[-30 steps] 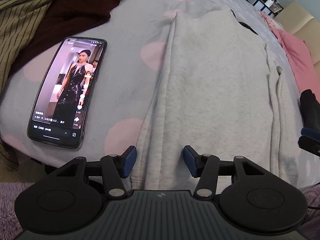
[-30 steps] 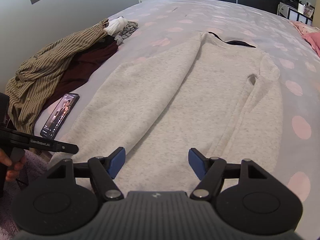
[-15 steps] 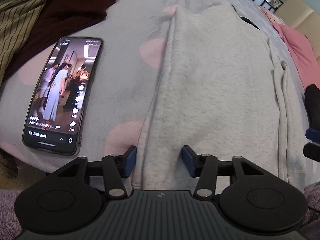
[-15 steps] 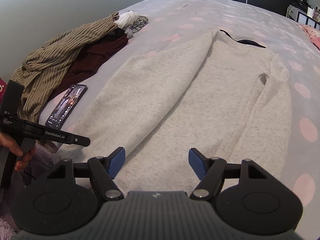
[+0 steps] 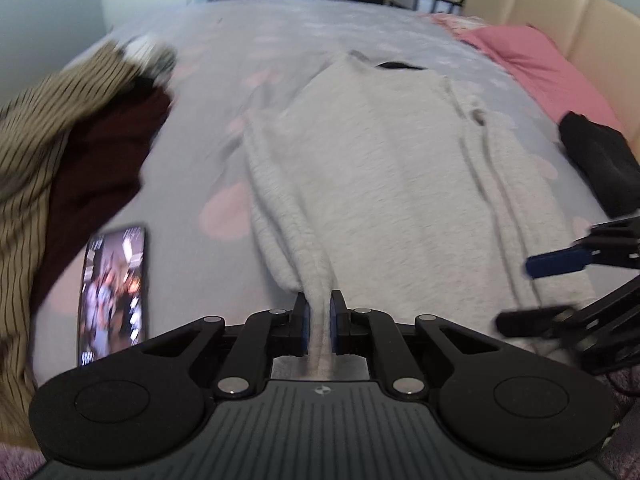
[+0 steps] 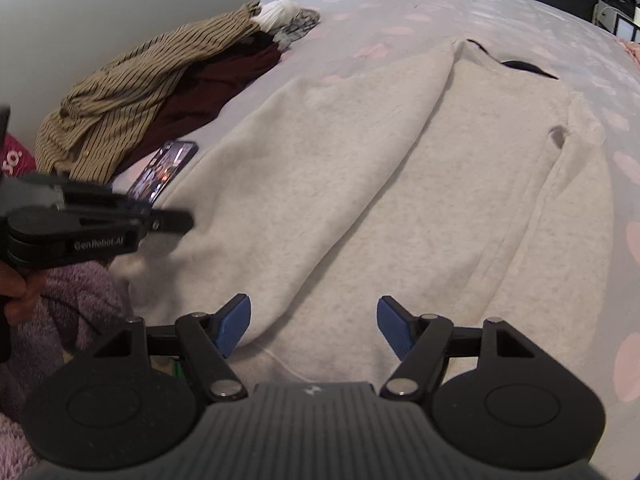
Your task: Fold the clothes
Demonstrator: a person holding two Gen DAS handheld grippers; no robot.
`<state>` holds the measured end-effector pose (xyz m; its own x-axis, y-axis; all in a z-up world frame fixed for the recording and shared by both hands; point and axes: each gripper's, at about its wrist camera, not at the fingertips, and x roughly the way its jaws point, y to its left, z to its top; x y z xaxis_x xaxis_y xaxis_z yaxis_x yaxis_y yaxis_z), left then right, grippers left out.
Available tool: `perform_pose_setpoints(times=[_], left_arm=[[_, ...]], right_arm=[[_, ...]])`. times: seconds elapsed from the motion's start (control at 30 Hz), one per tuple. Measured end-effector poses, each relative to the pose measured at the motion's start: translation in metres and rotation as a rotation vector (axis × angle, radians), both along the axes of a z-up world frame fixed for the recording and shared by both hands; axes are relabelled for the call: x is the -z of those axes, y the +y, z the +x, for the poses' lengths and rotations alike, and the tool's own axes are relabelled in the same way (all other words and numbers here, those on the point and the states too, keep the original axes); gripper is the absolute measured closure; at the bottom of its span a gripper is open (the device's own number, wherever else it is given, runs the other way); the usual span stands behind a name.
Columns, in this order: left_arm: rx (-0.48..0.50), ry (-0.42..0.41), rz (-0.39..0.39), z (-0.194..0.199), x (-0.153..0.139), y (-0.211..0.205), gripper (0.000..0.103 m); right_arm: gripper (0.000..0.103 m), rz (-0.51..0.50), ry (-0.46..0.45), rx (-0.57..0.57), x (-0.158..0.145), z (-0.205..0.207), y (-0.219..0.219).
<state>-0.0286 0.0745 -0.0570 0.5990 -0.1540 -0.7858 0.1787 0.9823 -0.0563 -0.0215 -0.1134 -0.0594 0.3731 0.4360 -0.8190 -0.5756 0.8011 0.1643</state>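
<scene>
Your sweater [image 5: 384, 168] lies flat on the bed [image 5: 280, 52], neck away from you, with a sleeve folded in along its right side. Its near left hem corner is gathered into a ridge that runs straight into your left gripper [image 5: 319, 320], whose blue pads [image 5: 305, 322] are pressed together on the cloth; the end of that bunch is hidden behind the gripper body. Much of the left wrist view is smeared by motion, so the sweater's left edge and the clothes beside it are hard to read there. Your right gripper [image 6: 314, 322] hovers over the near hem [image 6: 320, 356] with its fingers spread wide and nothing between them; in the left wrist view it enters from the right edge, partly cut off. The lit phone [image 6: 163, 170] lies on the bed just left of the sweater, its near end hidden behind your left gripper in the right wrist view. Past it sits a pile of a striped shirt [image 6: 132, 92] over a maroon garment [image 6: 208, 96]. A pink blanket [image 5: 532, 60] lies by the headboard [image 5: 560, 4] on the far right, well apart from the sweater.
</scene>
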Motion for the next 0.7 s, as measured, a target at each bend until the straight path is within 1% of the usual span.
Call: perform_pose_setpoints(times=[0.1, 0.23, 0.4, 0.5, 0.6, 0.7], left_arm=[[0.104, -0.037, 0.036, 0.006, -0.006, -0.032, 0.096], [0.226, -0.053, 0.082, 0.01, -0.002, -0.069, 0.097], [0.334, -0.041, 0.088, 0.007, 0.013, -0.099, 0.097], [0.396, -0.027, 0.096, 0.008, 0.024, -0.118, 0.097], [0.436, -0.002, 0.113, 0.012, 0.038, -0.134, 0.097], [0.468, 0.023, 0.136, 0.015, 0.052, -0.144, 0.097]], right_arm=[[0.031, -0.019, 0.014, -0.013, 0.006, -0.003, 0.005], [0.031, -0.051, 0.019, 0.032, 0.012, 0.004, -0.001], [0.031, -0.095, -0.03, 0.157, 0.008, 0.019, -0.029], [0.031, -0.074, -0.037, 0.221, 0.005, 0.026, -0.047], [0.031, -0.062, -0.037, 0.253, 0.006, 0.031, -0.055], [0.03, -0.06, -0.037, 0.257, 0.007, 0.032, -0.058]])
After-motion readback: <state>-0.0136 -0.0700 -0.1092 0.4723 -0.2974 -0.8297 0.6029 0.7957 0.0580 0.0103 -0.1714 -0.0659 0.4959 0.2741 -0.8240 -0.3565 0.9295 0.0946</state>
